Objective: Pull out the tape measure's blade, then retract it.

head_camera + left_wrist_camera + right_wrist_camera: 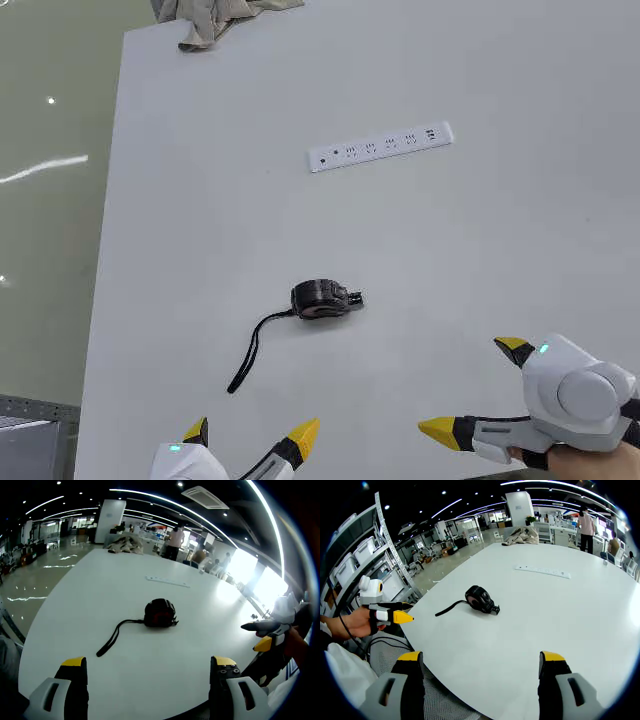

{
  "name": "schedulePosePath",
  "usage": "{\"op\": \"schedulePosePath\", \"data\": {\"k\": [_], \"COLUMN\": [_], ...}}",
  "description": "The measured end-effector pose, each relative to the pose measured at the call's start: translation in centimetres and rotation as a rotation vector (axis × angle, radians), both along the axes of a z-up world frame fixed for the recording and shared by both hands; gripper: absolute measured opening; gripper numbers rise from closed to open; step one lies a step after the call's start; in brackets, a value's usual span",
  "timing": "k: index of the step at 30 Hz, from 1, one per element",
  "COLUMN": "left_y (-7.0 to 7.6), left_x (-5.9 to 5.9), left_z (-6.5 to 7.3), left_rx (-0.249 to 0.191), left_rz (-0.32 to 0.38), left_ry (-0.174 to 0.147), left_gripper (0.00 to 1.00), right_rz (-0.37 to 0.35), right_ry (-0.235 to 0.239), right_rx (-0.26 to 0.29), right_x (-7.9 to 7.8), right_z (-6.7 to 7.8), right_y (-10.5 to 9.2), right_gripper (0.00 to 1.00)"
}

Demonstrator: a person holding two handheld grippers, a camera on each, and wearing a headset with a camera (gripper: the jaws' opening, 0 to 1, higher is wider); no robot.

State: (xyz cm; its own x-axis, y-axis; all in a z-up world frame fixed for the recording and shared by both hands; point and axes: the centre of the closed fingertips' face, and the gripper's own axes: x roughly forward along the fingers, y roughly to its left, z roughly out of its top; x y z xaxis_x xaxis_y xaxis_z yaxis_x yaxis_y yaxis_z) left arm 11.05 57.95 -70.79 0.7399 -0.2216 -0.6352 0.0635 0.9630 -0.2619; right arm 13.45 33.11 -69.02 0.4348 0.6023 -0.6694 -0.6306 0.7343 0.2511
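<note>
The tape measure [322, 298] lies on the white surface [500, 230] ahead of both my tools and well apart from them, with no blade drawn out. Its black wrist strap [250, 350] trails back toward the left tool [250, 433]. That tool and the right tool [476, 388] both have their jaws spread wide on nothing. I judge the task unstarted: gripping, pulling and retracting all remain. Far beyond the tools lies a power strip [380, 146].

My white table [520, 240], sparsely laid.
Tape measure [322, 298] near me, power strip [380, 147] beyond it, crumpled cloth [215, 20] at the far edge.
</note>
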Motion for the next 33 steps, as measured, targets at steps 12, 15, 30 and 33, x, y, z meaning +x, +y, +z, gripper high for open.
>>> {"op": "schedulePosePath", "data": {"k": [12,15,30,33], "left_y": [-0.18,-0.08,-0.28,-0.31], "left_x": [0.25,0.22,0.42,0.51], "left_z": [-0.02,-0.1,0.22,0.21], "left_rx": [-0.002,0.0,0.001,0.001], "left_rz": [-0.005,-0.004,-0.007,-0.007], "left_ry": [0.002,0.002,-0.002,-0.003], "left_gripper": [1.0,1.0,1.0,1.0], "right_rz": [-0.01,-0.011,-0.003,0.0], "right_ry": [0.003,0.002,-0.009,-0.01], "right_rx": [-0.002,-0.001,-0.016,-0.019], "right_x": [-0.14,-0.14,0.13,0.16], "right_z": [-0.1,-0.04,-0.04,-0.12], "right_y": [-0.38,-0.39,-0.34,-0.31], "right_gripper": [0.99,0.99,0.99,0.98]}}
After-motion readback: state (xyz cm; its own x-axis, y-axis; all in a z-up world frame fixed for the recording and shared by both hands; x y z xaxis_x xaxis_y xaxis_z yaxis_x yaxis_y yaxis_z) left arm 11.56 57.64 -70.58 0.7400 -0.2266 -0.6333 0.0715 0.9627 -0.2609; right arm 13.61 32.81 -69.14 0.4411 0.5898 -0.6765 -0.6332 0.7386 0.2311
